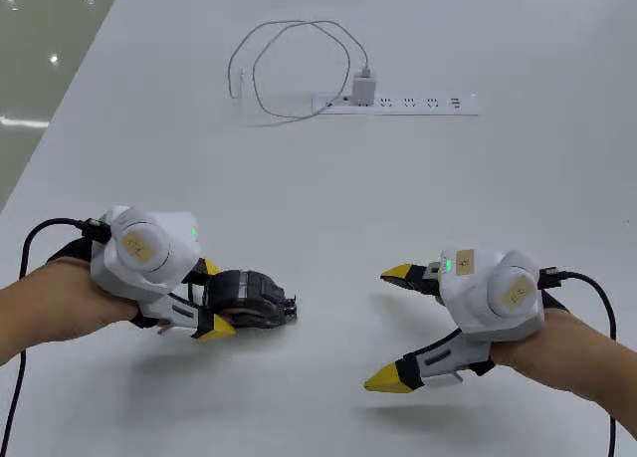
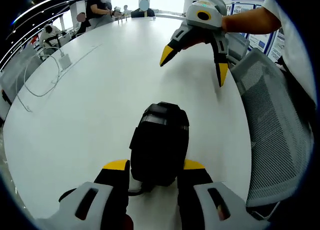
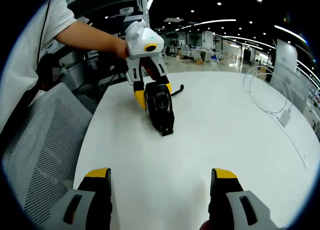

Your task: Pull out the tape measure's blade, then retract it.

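Tape measure, a black rubber-clad case (image 1: 254, 298), sits down on the white bench (image 1: 328, 198), clamped between the yellow-tipped jaws of the left tool (image 1: 216, 298). Its blade looks fully wound in. Just the small end hook (image 3: 167, 132) shows at the mouth of the case, turned toward the right tool (image 1: 390, 328). That tool hangs well apart from the case with its jaws spread wide, holding nothing. By my reading neither the pull nor the retraction has begun; the hook is not yet caught.
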Demonstrator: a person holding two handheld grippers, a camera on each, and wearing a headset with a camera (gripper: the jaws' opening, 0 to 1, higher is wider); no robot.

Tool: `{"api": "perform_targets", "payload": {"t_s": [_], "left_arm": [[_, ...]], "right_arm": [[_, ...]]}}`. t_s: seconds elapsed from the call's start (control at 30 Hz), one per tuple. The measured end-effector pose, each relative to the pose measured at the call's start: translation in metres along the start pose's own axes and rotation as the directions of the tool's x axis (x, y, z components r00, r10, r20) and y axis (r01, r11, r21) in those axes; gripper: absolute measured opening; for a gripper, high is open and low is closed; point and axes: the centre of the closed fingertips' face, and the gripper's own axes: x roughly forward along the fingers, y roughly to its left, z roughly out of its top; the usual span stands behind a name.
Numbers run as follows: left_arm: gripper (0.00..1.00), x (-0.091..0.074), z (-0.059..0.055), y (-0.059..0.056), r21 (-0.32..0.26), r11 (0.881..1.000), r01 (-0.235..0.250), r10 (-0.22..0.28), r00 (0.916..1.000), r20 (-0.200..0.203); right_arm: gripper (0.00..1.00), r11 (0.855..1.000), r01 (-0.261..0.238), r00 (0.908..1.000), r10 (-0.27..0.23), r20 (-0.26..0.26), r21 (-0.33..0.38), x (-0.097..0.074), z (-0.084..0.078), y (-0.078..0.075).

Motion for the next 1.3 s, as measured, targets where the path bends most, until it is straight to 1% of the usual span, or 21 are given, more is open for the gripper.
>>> {"api": "perform_targets", "payload": {"t_s": [0.17,0.43,0.5,0.57,0.6,0.77,0.83,0.97,1.1,1.23,1.3], "left_arm": [[0.31,0.000,0.001,-0.002,0.008,1.000,0.006,-0.006,1.0000,-0.001],[0.30,0.001,0.000,-0.001,0.015,1.000,0.007,-0.007,1.0000,-0.001],[0.30,0.001,0.000,-0.001,0.034,0.999,0.004,-0.004,1.0000,-0.002],[0.29,0.001,0.000,-0.001,0.036,0.999,0.007,-0.007,1.0000,0.000],[0.29,0.001,0.000,0.000,0.050,0.999,0.007,-0.007,1.0000,-0.001],[0.28,0.001,-0.001,0.000,0.074,0.997,0.000,0.001,1.0000,-0.008],[0.28,0.001,-0.001,0.001,0.073,0.997,0.001,0.000,1.0000,-0.008],[0.28,0.002,-0.001,0.001,0.089,0.996,0.005,-0.004,0.9999,-0.012],[0.28,0.002,-0.002,0.001,0.101,0.995,0.004,-0.002,0.9998,-0.017],[0.28,0.002,-0.003,0.002,0.093,0.996,0.002,-0.001,0.9998,-0.019],[0.28,0.003,-0.003,0.003,0.088,0.996,0.004,-0.002,0.9998,-0.021]], "right_arm": [[0.79,1.000,-0.001,1.0000,0.001,-0.001,0.000,0.000,-0.001,0.000],[0.77,1.000,0.008,1.0000,-0.008,0.005,-0.008,0.002,0.001,-0.003],[0.77,1.000,0.008,0.9999,-0.008,0.008,-0.010,0.002,0.002,-0.003],[0.75,1.000,0.010,0.9999,-0.010,0.012,-0.017,0.004,0.003,-0.005],[0.75,1.000,0.010,0.9998,-0.010,0.014,-0.016,0.005,0.004,-0.005],[0.71,0.999,0.011,0.9996,-0.010,0.026,-0.030,0.013,0.009,-0.008],[0.70,0.999,0.011,0.9996,-0.010,0.027,-0.034,0.017,0.010,-0.009],[0.65,0.999,0.005,0.9994,-0.004,0.035,-0.044,0.025,0.013,-0.009],[0.62,0.999,0.001,0.9987,0.001,0.051,-0.041,0.031,0.018,-0.012],[0.60,0.999,0.000,0.9980,0.002,0.063,-0.037,0.037,0.022,-0.014],[0.57,0.999,-0.003,0.9976,0.006,0.069,-0.043,0.041,0.025,-0.014]]}}
